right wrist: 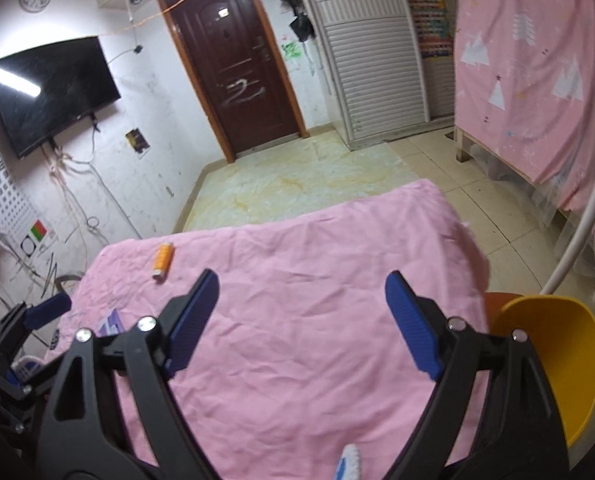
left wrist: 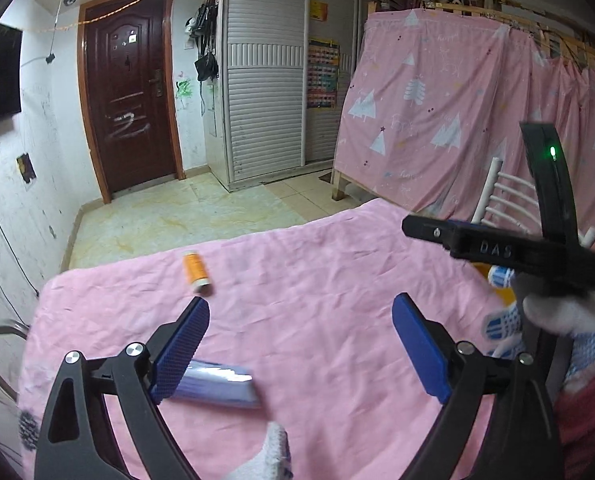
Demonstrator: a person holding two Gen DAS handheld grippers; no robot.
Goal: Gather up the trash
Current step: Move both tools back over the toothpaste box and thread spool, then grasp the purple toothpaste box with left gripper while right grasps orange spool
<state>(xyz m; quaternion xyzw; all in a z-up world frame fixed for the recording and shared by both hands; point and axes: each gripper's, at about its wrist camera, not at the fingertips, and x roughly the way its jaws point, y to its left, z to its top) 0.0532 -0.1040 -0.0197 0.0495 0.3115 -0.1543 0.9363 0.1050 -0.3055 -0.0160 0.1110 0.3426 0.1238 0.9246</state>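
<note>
Two pieces of trash, an orange bottle [left wrist: 196,273] and a purple wrapper [left wrist: 217,383], lie uncollected on the pink cloth [left wrist: 317,300], away from the yellow bin [right wrist: 553,356] beside it, while the left gripper [left wrist: 299,346] and right gripper [right wrist: 301,320] gape empty.

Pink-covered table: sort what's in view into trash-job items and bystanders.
Job:
orange spool
purple wrapper
yellow bin
left tongs, open
right tongs, open

Bystanders:
TV
door
white chair
pink curtain

Right gripper [right wrist: 301,320] jaws wide, empty, over pink cloth [right wrist: 297,240]. Orange bottle [right wrist: 162,260] beyond left finger; yellow bin [right wrist: 553,360] beside right finger.
</note>
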